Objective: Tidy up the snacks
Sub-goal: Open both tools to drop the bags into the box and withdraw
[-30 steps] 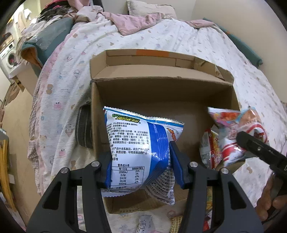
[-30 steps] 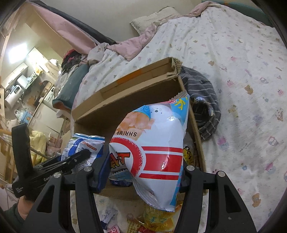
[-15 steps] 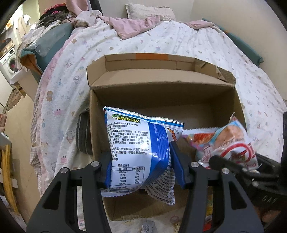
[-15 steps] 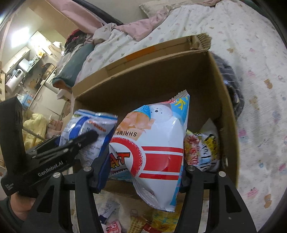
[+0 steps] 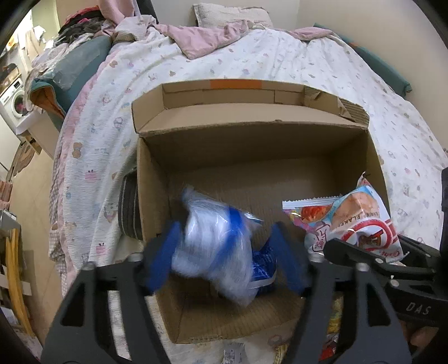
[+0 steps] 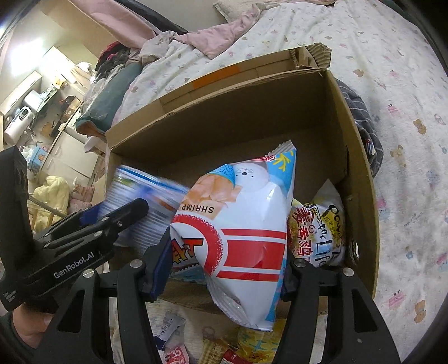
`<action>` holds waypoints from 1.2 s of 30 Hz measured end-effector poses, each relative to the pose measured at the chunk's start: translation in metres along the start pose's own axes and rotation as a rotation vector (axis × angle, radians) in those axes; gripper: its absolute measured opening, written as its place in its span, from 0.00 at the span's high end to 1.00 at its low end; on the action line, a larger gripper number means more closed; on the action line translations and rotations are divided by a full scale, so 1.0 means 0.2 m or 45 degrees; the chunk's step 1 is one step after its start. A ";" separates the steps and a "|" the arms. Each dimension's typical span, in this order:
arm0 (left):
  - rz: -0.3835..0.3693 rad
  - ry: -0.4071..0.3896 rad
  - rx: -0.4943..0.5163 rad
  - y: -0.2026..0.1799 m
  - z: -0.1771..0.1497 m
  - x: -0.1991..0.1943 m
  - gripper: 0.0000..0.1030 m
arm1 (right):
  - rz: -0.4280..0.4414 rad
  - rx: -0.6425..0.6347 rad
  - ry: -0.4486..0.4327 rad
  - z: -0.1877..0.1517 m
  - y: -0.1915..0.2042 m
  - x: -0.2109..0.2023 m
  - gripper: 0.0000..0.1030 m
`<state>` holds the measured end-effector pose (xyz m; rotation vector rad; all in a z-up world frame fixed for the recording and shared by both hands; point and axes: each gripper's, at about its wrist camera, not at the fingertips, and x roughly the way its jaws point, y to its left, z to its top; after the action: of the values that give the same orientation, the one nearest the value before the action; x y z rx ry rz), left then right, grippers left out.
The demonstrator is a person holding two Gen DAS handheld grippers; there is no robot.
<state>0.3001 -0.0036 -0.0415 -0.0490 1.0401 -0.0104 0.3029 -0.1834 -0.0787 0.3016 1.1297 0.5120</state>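
Bedding with a small cartoon print [image 5: 280, 64] covers the bed on which an open cardboard box [image 5: 252, 140] stands, flaps up, with an orange tape strip on its far flap.

Item one: a blue-and-white snack bag [image 5: 215, 249] sits over the left part of the box interior, smeared by motion blur so that its print is unreadable. It lies between the blue pads of the left gripper [image 5: 224, 252], whose fingers stand spread apart; whether either pad touches the bag cannot be told. In the right wrist view the same bag [image 6: 145, 201] shows against the box's left wall, behind the left gripper's black finger [image 6: 123, 215].

Item two: a white shrimp-flake bag [image 6: 240, 232] with red stripes, a seal figure and the word SHRIMP is clamped at its lower part between the right gripper [image 6: 224, 268] fingers, upright, over the near edge of the box. From the left wrist view this bag [image 5: 350, 224] hangs at the right side of the box.

Item three: a yellow-and-white packet [image 6: 319, 229] rests inside the box against its right wall.

Loose wrappers [image 6: 179, 341] lie on the bedding before the box. A striped dark garment [image 6: 366, 131] lies outside the right wall. A pink blanket [image 5: 207, 39] is bunched near the pillow [image 5: 232, 14].
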 end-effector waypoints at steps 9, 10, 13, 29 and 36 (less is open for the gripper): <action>0.019 -0.030 0.001 0.00 0.01 -0.03 0.21 | -0.017 -0.030 -0.026 0.01 0.01 -0.03 0.18; 0.019 -0.029 0.001 0.00 0.01 -0.03 0.21 | -0.023 -0.033 -0.037 0.01 0.01 -0.04 0.12; 0.025 -0.034 0.006 0.00 0.01 -0.03 0.21 | -0.020 -0.029 -0.079 0.02 0.00 -0.07 0.07; 0.027 -0.042 0.009 0.00 0.01 -0.03 0.21 | -0.036 0.015 -0.209 0.05 -0.05 -0.19 0.07; 0.037 -0.046 0.007 0.00 0.00 -0.05 0.21 | -0.031 0.004 -0.175 0.05 -0.05 -0.17 0.07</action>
<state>0.2954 -0.0036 -0.0332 -0.0287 1.0044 0.0143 0.3020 -0.2090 -0.0527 0.3203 0.9995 0.4609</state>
